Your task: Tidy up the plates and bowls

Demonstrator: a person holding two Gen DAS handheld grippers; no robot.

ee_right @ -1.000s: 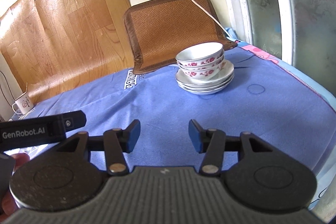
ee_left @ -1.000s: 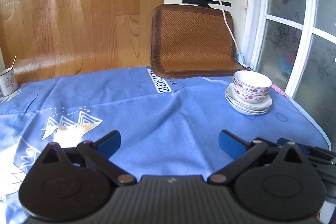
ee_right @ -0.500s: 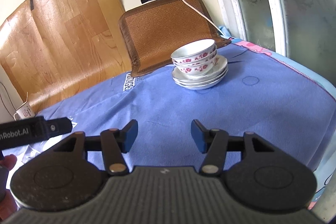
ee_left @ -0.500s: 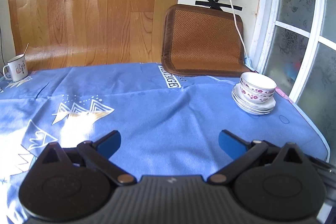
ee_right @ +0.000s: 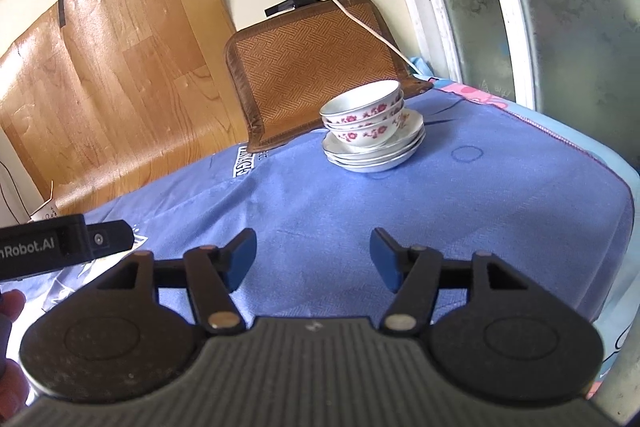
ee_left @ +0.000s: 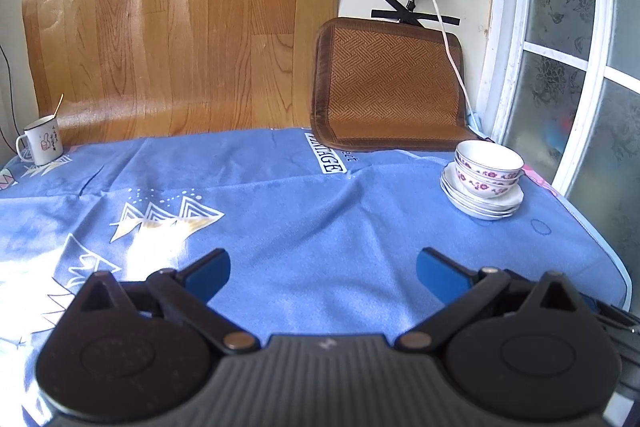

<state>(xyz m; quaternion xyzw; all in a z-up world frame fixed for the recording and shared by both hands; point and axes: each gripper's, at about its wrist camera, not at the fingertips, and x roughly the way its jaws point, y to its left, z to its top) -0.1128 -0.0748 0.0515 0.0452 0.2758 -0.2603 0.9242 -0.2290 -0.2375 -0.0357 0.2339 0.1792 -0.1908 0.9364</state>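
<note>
I take the stack of bowls [ee_right: 362, 117] and plates [ee_right: 376, 151] as my landmark: it sits on the blue cloth [ee_right: 360, 203] at the far side of the table, just in front of the woven brown cushion [ee_right: 304, 67] that leans on the wall. The floral bowls are nested on top of the plates; I cannot count either with certainty, since only their rims show.

My right gripper [ee_right: 313, 259] is on the near side of that stack, well apart from it, over bare cloth. Its jaws have just been opening, and they stand apart with nothing between them.

My left gripper [ee_left: 323, 269] is also near-side of the stack [ee_left: 482, 183] and off to its left. Its blue pads are spread wide, with only cloth showing between them.

From the right wrist view, the body of the left tool [ee_right: 60, 247] pokes in at the left edge, its lettering cut off, and part of a hand [ee_right: 10, 311] shows below it, mostly out of frame.

Far to the left of the stack, by the wood-patterned panel [ee_left: 160, 35], stands a white mug [ee_left: 40, 141] with something thin sticking out; I cannot tell what it is.
</note>
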